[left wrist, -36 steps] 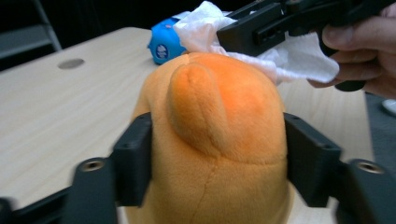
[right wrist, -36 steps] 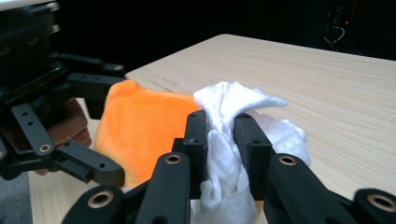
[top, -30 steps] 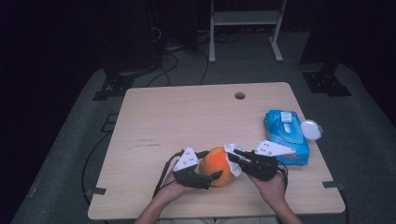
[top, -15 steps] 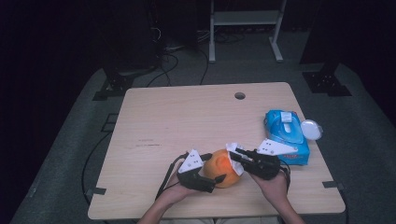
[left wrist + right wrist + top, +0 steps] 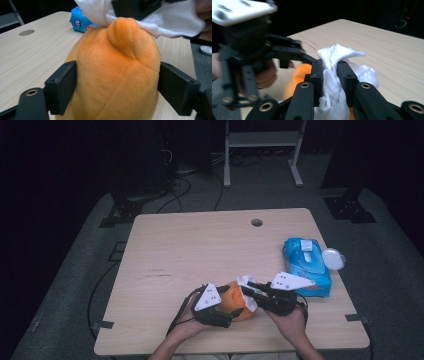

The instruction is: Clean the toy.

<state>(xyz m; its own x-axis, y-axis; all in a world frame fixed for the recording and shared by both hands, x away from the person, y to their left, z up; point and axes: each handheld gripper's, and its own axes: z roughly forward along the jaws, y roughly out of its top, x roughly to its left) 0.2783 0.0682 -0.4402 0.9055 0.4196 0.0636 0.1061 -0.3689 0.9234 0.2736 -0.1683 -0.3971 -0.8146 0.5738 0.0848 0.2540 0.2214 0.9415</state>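
Note:
An orange plush toy [image 5: 235, 302] sits near the table's front edge. My left gripper [image 5: 117, 82] has just been closing its jaws, and its pads [image 5: 63, 85] press on the toy's two sides [image 5: 112, 75]. From the right, my right gripper [image 5: 329, 72] is shut on a crumpled white wipe [image 5: 332, 62]. The wipe [image 5: 172, 25] lies against the top bump of the toy. In the high view the right gripper [image 5: 248, 292] meets the left gripper [image 5: 229, 304] over the toy.
A blue pack of wipes [image 5: 306, 265] lies at the table's right edge, with a white round lid [image 5: 333, 258] beside it. The wooden table [image 5: 200, 250] has a cable hole [image 5: 257, 222] at the back. A metal rack and cables stand on the floor behind.
Both hands have stayed nearly in place at the orange toy. The wipe is still against the toy's top.

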